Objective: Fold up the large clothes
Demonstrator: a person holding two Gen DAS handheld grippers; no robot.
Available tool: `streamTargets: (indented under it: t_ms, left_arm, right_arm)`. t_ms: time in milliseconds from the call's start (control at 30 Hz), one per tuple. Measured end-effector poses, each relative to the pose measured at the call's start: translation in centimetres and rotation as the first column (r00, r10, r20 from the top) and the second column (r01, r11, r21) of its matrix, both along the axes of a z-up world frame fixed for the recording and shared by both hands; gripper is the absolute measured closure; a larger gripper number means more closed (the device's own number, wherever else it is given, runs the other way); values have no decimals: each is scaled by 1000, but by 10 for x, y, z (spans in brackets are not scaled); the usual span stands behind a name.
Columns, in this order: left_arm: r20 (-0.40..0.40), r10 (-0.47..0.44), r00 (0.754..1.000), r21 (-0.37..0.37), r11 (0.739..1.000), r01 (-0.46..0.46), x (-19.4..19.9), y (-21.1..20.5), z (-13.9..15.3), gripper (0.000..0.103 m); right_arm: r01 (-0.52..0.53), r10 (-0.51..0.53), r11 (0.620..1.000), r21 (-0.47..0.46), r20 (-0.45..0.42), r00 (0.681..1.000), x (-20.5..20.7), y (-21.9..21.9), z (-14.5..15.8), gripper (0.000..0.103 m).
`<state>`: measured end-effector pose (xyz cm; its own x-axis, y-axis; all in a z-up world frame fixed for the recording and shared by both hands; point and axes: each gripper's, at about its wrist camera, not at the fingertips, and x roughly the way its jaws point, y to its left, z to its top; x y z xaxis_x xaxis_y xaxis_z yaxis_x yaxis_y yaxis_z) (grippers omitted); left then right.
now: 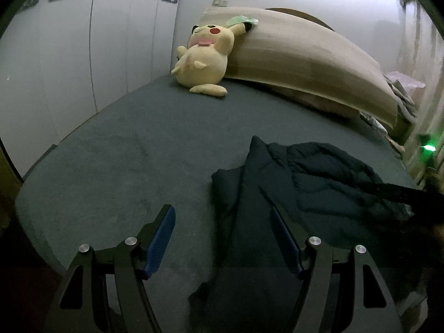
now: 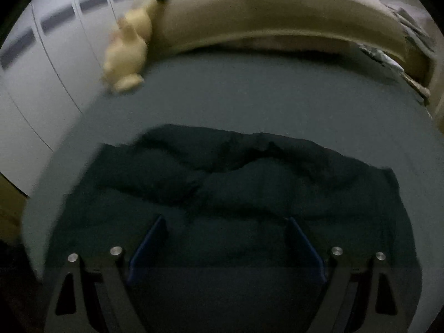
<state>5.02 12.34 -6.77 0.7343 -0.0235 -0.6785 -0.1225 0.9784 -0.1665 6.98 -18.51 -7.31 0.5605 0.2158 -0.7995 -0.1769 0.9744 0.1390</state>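
blur: whole right wrist view smeared, yellow plush toy [image 2: 126, 52] featureless | cut off: dark garment [image 1: 277, 208] by near edge, left wrist view | hidden: headboard [image 1: 302, 55] left end behind toy

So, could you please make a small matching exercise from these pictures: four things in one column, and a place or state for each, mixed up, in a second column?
Things:
1. dark jacket
2. yellow plush toy
3. left hand-held gripper
4. beige headboard cushion

Places or states:
A. leans against the cushion, near the wardrobe side
B. open, nothing held
C. stands along the far edge of the bed
D. lies crumpled on the grey bed

Pairs: 1-D, 2-A, 3-B, 4-C
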Motion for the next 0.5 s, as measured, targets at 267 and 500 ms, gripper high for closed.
streamTargets:
  t_ms: [267,500]
  left_arm:
    - [23,-87,996,-9,996,87,-21,-29,-3,27]
    - [-169,-25,985,-20,1000,22,-3,-31,-48,27]
  right_arm:
    - [176,-180,968,176,5,984,-126,-104,-20,12]
    - [144,-150,962,233,8,989,-140,-116,-40,13]
